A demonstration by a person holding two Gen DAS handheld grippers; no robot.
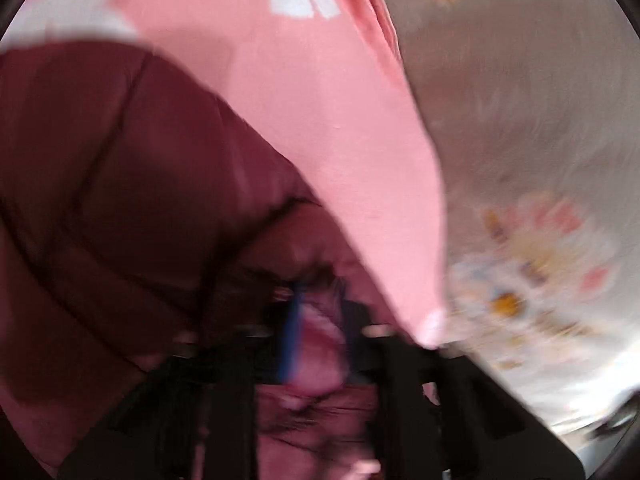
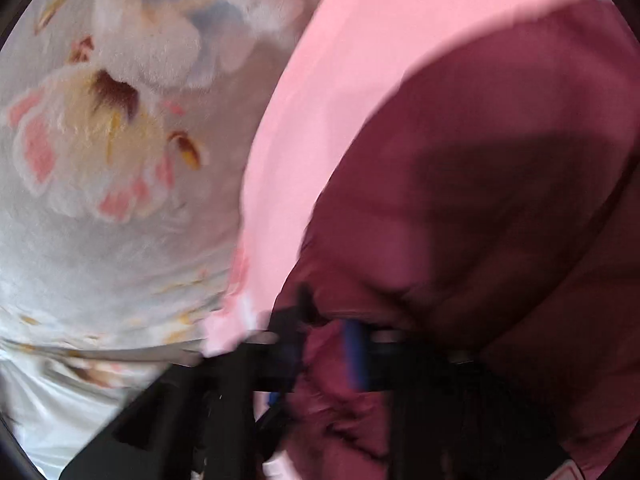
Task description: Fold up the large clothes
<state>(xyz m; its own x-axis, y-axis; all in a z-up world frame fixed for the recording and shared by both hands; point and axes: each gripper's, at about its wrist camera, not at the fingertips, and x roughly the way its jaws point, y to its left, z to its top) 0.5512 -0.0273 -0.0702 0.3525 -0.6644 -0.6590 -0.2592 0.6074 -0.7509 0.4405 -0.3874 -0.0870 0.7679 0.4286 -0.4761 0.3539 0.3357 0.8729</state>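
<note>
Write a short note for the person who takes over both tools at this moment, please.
Left tool: shut on the dark red quilted garment.
Right tool: shut on the same garment, at another edge.
The garment hangs over a pink sheet with white shapes, which lies on a grey floral blanket.
Done: both edges gripped. Left: lay the fold down, probably more folds. Pictures are blurred.

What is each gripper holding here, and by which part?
Both hold the maroon garment: the left gripper and the right gripper each pinch a bunched fold of it; which part is unclear.

Maroon garment crowding both tongs
</note>
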